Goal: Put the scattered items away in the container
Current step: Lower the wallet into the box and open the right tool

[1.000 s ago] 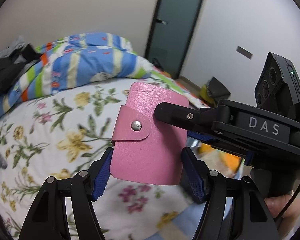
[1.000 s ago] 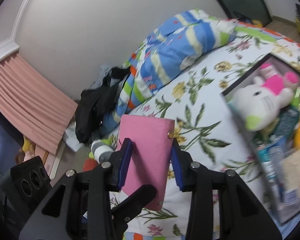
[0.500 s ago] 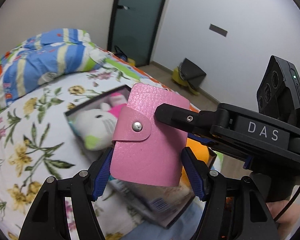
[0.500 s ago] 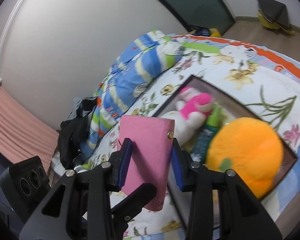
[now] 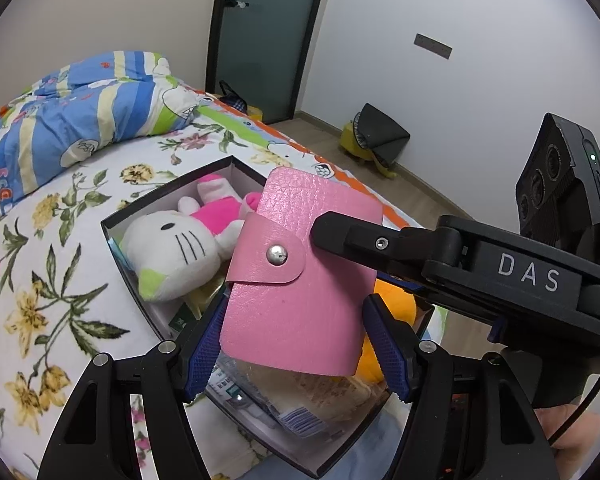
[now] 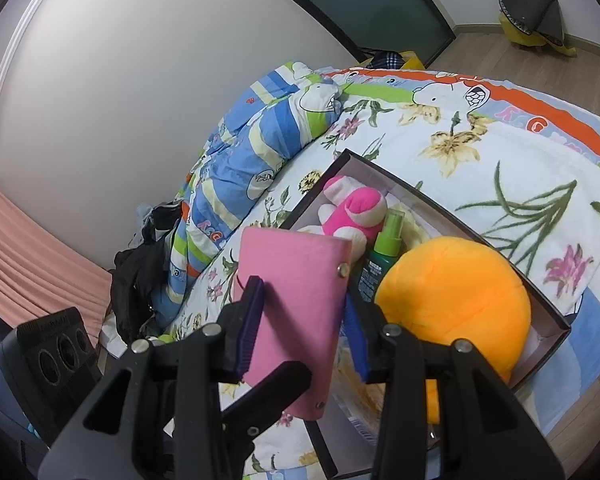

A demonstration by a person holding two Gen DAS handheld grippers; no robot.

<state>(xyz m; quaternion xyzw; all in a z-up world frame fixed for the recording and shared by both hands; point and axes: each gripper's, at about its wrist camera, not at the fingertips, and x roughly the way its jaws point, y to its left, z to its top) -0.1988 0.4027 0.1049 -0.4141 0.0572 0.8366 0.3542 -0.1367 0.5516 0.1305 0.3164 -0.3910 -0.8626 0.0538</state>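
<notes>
Pink wallet (image 5: 300, 280) (both claws gripping) hangs above box rim (image 5: 112, 226).

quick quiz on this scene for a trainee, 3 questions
1. True or false: the box on the bed is empty.
2. What colour is the round plush in the box? A orange, B blue, C black.
3. What does the right gripper have between its pads?

Key: 1 false, it already holds toys and a green bottle. 2 A. 3 the pink wallet.
</notes>
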